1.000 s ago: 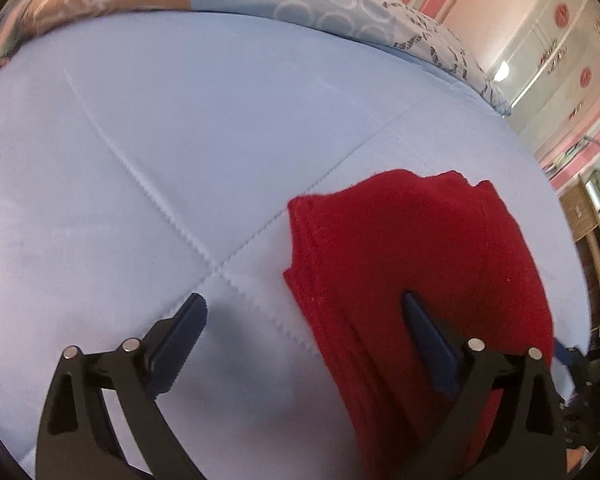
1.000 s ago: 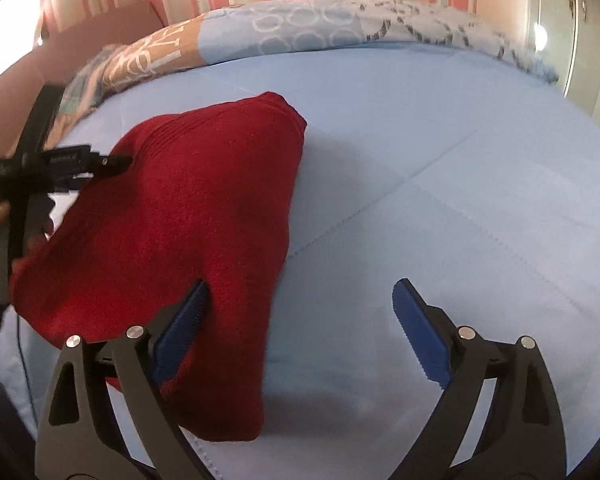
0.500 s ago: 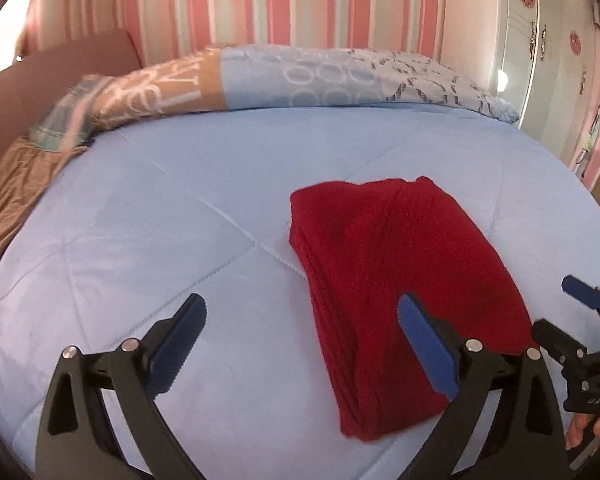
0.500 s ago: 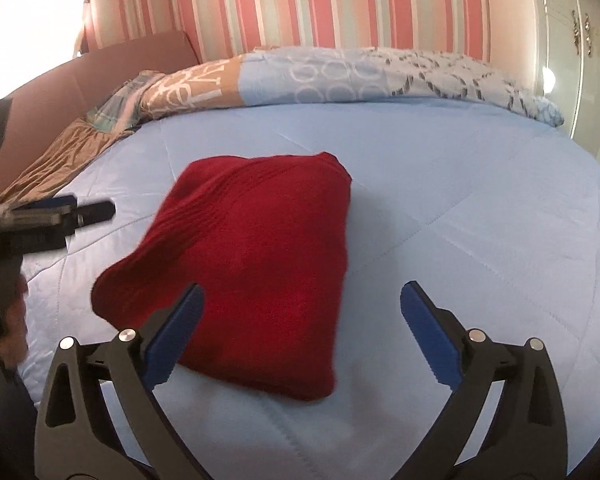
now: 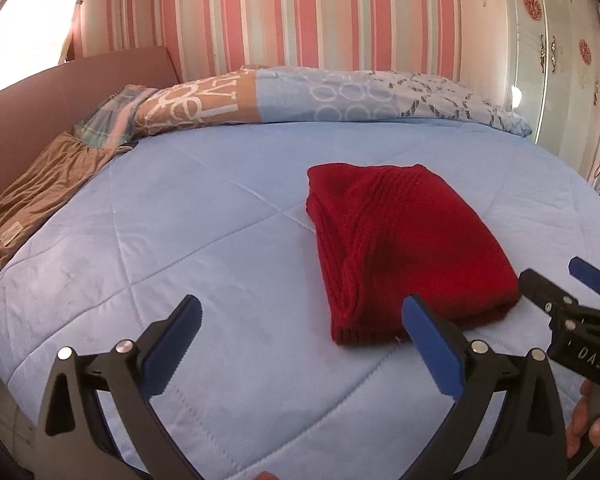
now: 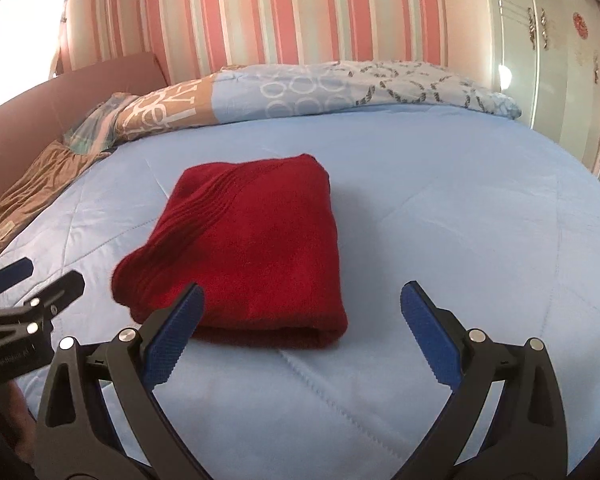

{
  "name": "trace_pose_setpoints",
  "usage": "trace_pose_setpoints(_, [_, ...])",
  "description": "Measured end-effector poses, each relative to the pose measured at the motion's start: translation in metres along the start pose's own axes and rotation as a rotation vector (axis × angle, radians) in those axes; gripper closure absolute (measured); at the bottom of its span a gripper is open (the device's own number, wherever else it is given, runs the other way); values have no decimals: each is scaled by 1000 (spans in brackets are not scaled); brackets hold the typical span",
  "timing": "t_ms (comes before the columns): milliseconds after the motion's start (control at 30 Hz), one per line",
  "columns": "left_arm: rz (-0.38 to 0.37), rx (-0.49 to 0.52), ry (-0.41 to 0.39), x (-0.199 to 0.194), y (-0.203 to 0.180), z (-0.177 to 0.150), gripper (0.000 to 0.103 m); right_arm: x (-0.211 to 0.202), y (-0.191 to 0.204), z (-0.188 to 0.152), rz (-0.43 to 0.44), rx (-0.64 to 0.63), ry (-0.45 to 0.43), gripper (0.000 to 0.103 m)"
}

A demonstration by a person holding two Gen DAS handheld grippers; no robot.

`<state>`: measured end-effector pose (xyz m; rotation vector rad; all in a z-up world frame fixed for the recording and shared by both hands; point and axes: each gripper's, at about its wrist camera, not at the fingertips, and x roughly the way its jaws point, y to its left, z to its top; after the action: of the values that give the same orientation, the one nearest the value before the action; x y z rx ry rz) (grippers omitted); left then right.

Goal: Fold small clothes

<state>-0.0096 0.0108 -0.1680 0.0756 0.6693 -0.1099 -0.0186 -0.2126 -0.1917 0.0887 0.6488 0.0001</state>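
- One red knitted garment (image 5: 404,248) lies folded into a thick rectangle on the light blue quilt (image 5: 204,240); this garment serves as the landmark below. It sits flat, with ribbed folds stacked along its left edge in the left wrist view, and nothing touches it.
- Two grippers are in view. The left gripper (image 5: 300,340) hovers on the near side of the garment, offset to its left, jaws spread wide with only bare quilt between them. One blue pad (image 5: 432,344) overlaps the garment's near edge in the picture, but it stands clear of the cloth.
- The right gripper (image 6: 302,328) hangs at the near right corner of the garment, wide apart and holding nothing. Its jaws have just been opening, and they came to rest at that wide spread. One of its fingers (image 6: 176,332) stands just in front of the garment's near edge, not pressing on it.
- One long patterned bolster or rolled duvet (image 5: 340,96) lies beyond the garment along the far edge of the quilt.
- One brown cloth (image 5: 40,196) lies far to the garment's left, beside a brown headboard (image 5: 60,92).
- No containers appear.
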Motion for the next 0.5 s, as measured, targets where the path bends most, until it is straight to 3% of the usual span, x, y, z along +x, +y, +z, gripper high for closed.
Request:
trace_pose_setpoints(200, [-1,-14,7,-27,6,-5,2,-32,12,2,-53,-18,-29,5])
trace_pose_setpoints(500, [11,-49,-4,-60,16,-2,2,-61,25,7,-58,-16,-39,4])
